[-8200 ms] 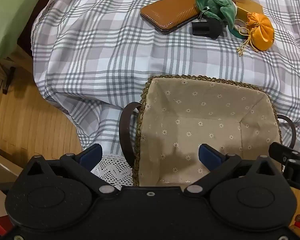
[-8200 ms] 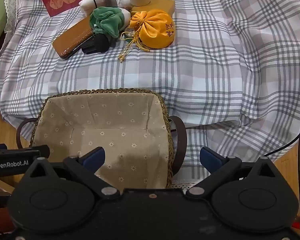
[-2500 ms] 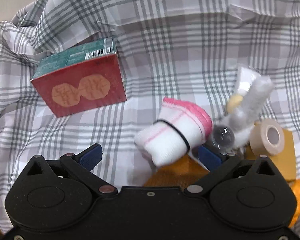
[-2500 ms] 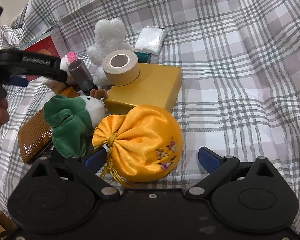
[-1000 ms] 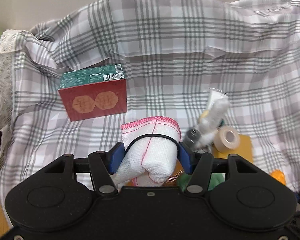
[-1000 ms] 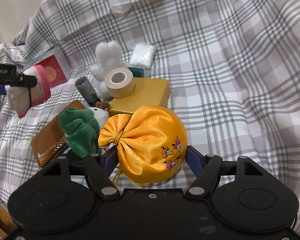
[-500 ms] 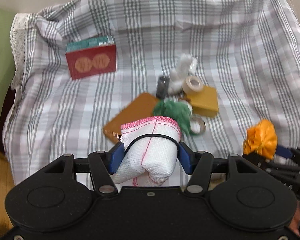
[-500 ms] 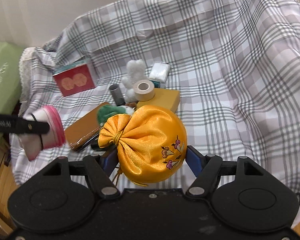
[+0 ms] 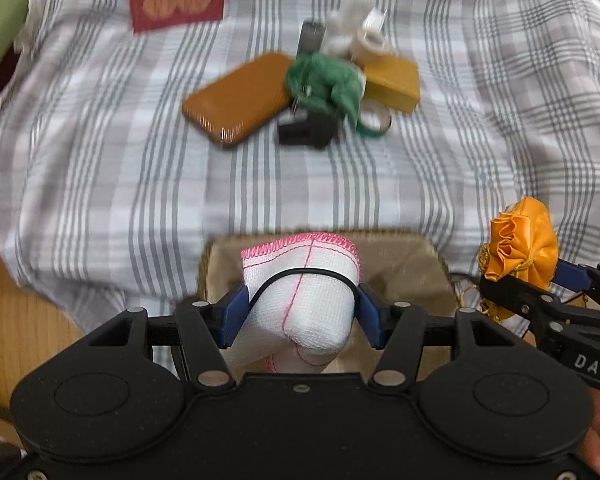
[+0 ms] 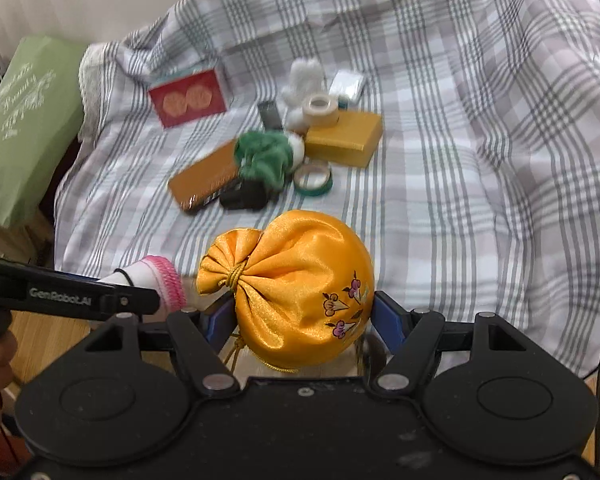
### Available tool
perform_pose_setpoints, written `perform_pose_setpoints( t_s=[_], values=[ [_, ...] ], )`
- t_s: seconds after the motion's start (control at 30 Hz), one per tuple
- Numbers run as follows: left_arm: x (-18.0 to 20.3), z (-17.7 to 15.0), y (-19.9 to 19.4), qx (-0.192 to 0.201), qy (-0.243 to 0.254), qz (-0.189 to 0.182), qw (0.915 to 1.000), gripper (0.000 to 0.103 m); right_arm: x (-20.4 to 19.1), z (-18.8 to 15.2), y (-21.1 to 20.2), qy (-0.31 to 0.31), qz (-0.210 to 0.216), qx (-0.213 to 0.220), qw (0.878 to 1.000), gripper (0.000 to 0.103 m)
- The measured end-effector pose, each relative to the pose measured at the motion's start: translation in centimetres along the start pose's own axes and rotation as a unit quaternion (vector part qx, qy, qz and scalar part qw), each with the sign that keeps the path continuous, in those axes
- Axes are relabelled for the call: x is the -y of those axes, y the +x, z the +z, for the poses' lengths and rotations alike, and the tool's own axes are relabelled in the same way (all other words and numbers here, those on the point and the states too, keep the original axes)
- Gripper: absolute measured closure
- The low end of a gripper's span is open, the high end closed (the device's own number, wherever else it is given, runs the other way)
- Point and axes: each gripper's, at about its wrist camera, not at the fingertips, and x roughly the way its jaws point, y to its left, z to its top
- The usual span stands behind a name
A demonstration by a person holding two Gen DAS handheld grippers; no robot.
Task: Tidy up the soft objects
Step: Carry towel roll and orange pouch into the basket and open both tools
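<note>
My left gripper (image 9: 300, 312) is shut on a rolled white sock with a pink edge (image 9: 300, 296) and holds it above the cloth-lined basket (image 9: 412, 268) at the bed's near edge. My right gripper (image 10: 304, 316) is shut on an orange satin pouch (image 10: 300, 280), held in the air just right of the basket; the pouch also shows in the left wrist view (image 9: 520, 248). The sock's pink edge shows in the right wrist view (image 10: 160, 280). A green plush toy (image 9: 328, 80) and a white plush toy (image 10: 304, 76) lie on the checked bedspread.
On the bedspread lie a brown case (image 9: 236, 100), a black object (image 9: 308, 132), a yellow box (image 9: 392, 84), a tape roll (image 10: 320, 110), a green tape ring (image 10: 312, 178), a red box (image 9: 176, 0) and a white packet (image 10: 346, 86). A green bag (image 10: 16, 128) stands left. Wooden floor lies below.
Both grippers have pulled back from the pile toward the near edge of the bed. The sock now hangs over the basket and the pouch is beside it.
</note>
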Motion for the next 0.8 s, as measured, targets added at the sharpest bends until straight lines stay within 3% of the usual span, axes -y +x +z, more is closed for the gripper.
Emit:
perform_pose_setpoints(
  t_s=[0.4,0.8],
  values=[
    [-0.3,-2.5,1.2,-0.050,-0.017,0.001,0.9986,0.047,-0.7,-2.3,0.6,-0.012,0.006,-0.068,0.998,0.033],
    [0.0,-2.8,1.9,-0.067,-0.015,0.007,0.9977,0.047,-1.2,-2.5,1.2,-0.018,0.010,-0.085,0.996,0.032]
  ],
)
